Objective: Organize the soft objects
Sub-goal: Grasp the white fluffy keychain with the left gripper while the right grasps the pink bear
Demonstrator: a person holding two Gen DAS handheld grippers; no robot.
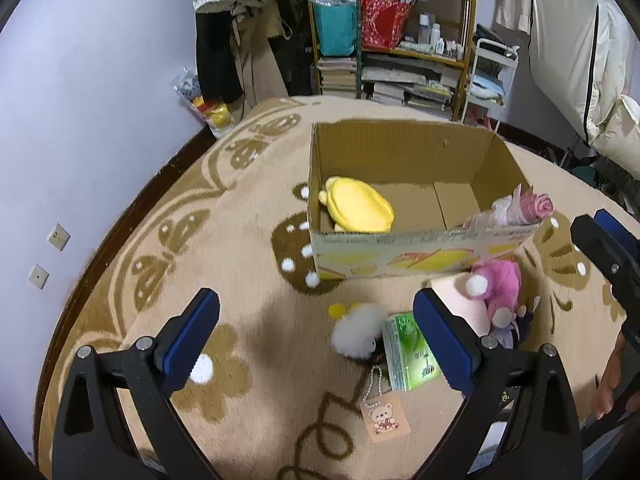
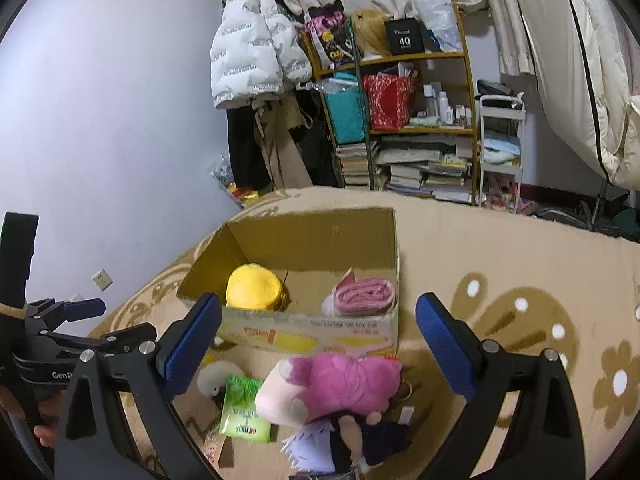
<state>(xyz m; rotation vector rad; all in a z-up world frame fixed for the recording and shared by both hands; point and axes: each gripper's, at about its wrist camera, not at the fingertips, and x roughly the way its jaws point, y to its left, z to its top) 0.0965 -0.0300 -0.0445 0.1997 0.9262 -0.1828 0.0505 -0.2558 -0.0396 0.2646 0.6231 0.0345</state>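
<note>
Both tools hang with jaws wide apart and empty: the left gripper [image 1: 316, 340] above the fluffy white plush [image 1: 356, 334], the right gripper [image 2: 320, 344] above the pink plush toy [image 2: 340, 384], near the open cardboard box [image 2: 312, 236]. Grabbing the crowded pile could snag the green tissue pack [image 2: 240, 412] or a keychain. The dark doll [image 2: 360, 440] beneath is mostly hidden.

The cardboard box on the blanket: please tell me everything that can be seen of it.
The cardboard box is plain brown corrugated card, open at the top, standing upright on the beige patterned blanket. Its near outer wall carries yellow and orange printing with small text. Inside, a yellow plush lies at one end and a pink rolled bundle in the opposite near corner; the floor between is bare. A pink plush toy lies just outside the near wall.
</note>
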